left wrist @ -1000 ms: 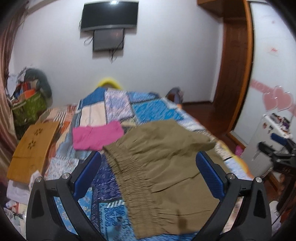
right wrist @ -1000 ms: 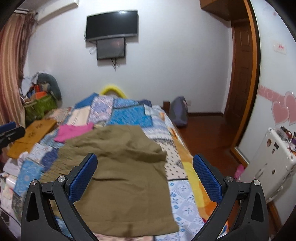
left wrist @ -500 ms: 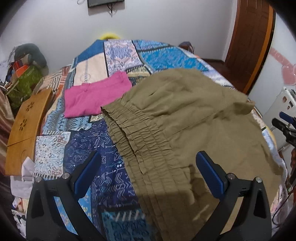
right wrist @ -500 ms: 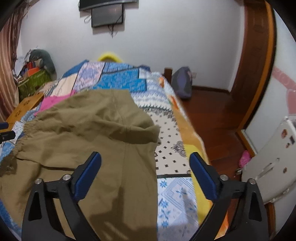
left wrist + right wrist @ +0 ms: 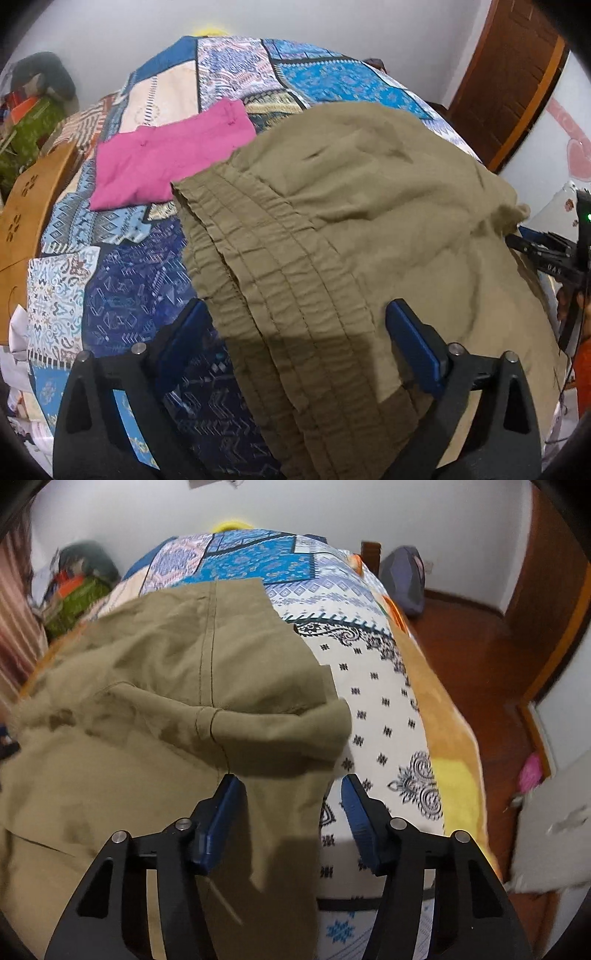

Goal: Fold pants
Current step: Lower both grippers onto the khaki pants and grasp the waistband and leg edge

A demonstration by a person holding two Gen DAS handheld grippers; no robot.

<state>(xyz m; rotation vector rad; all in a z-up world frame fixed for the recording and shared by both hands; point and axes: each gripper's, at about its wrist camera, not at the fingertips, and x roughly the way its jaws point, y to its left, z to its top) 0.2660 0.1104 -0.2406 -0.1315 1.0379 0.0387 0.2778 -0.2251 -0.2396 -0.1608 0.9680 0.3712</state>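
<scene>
Olive pants (image 5: 369,206) lie spread on a patchwork bedspread (image 5: 122,280). Their gathered elastic waistband (image 5: 258,266) runs toward my left gripper (image 5: 299,332). That gripper hovers low over the waistband's near end with its jaws wide and just starting to close, and the band lies between the blue pads without touching them. In the right wrist view the pants (image 5: 166,672) show a folded-over leg hem. My right gripper (image 5: 290,805) is closing, and the leg's right edge lies between its pads, which do not press on the cloth.
A folded pink garment (image 5: 166,162) lies beyond the waistband. A wooden board (image 5: 29,210) leans at the bed's left side beside piled bags. The bed's right edge (image 5: 454,738) drops to a wooden floor (image 5: 480,646) with a grey backpack (image 5: 402,579) and a white appliance (image 5: 554,812).
Both grippers have come down and tipped toward the pants, so the wall and television have left view. The right jaws have narrowed a lot. The left jaws have stayed wide.
</scene>
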